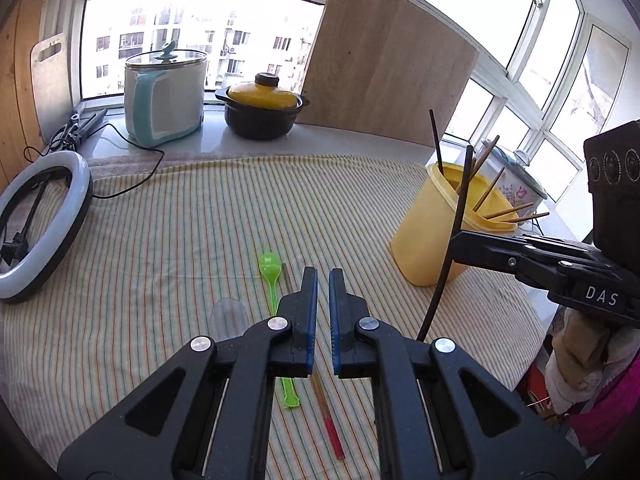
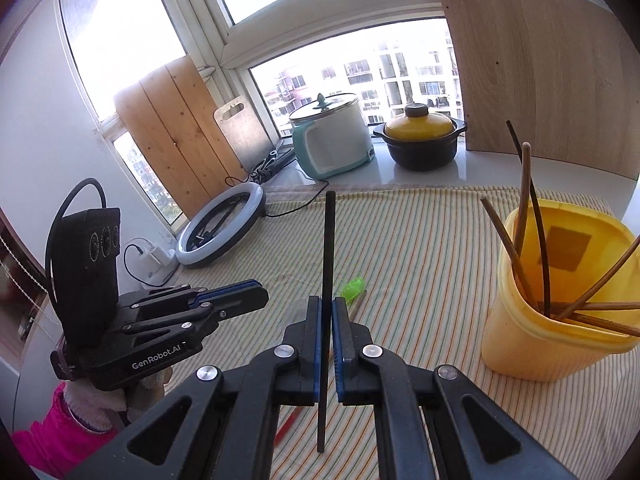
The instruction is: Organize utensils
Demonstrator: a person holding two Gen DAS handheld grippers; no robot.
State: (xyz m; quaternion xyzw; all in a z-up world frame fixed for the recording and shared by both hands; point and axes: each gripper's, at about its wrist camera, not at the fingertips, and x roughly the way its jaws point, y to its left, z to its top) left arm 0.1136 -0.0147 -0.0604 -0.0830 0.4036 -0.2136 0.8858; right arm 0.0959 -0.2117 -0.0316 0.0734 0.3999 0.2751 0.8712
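The right gripper (image 2: 327, 312) is clenched on one black chopstick (image 2: 327, 280), a thin, matte, straight rod standing nearly upright between the blue pads and poking out both above and below them. The left gripper (image 1: 323, 284) holds nothing, its jaws drawn almost together over the cloth (image 1: 200, 220), a flat woven sheet with fine green, orange and cream stripes.

Under the left gripper lie three loose utensils: a glossy green plastic spoon (image 1: 271, 276), a wooden chopstick (image 1: 329, 420) with a red end, and a clear plastic spoon (image 1: 229, 312), hard to make out.

Further right stands the tub (image 2: 532, 320), a rounded, translucent yellow plastic container. It holds several chopsticks (image 2: 520, 232), brown wooden ones leaning outward and at least one dark one; the exact count is unclear.

At the far left lies one ring light (image 1: 44, 224). On the sill stand one white-and-teal cooker (image 1: 164, 100) with a glass lid and one black pot (image 1: 262, 116) with a yellow lid.
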